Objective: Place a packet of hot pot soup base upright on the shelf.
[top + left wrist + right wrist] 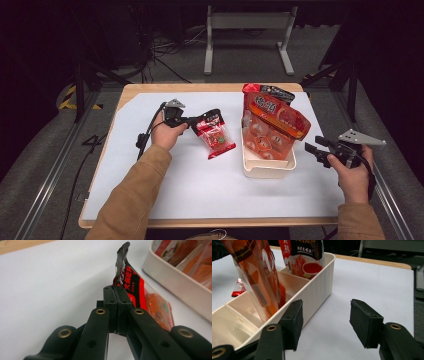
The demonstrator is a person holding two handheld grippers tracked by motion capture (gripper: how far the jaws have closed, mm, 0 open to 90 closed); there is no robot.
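left gripper (116, 293) pinches the snack packet (216, 138), its print blurred; right gripper (325, 323) gapes beside the bin (318, 287).

The small snack packet (140, 293) is glossy plastic film, crinkled at its top edge. The divided tray (319, 287) looks like smooth cream plastic. A matt white sheet (200, 180) covers the pale wooden worktop (210, 87). The jaws are matt black plastic with brass-coloured rivets.

Red-and-black snack packet (216, 137), cream bin (267, 169), orange-red bags (272, 125), white mat (200, 185)
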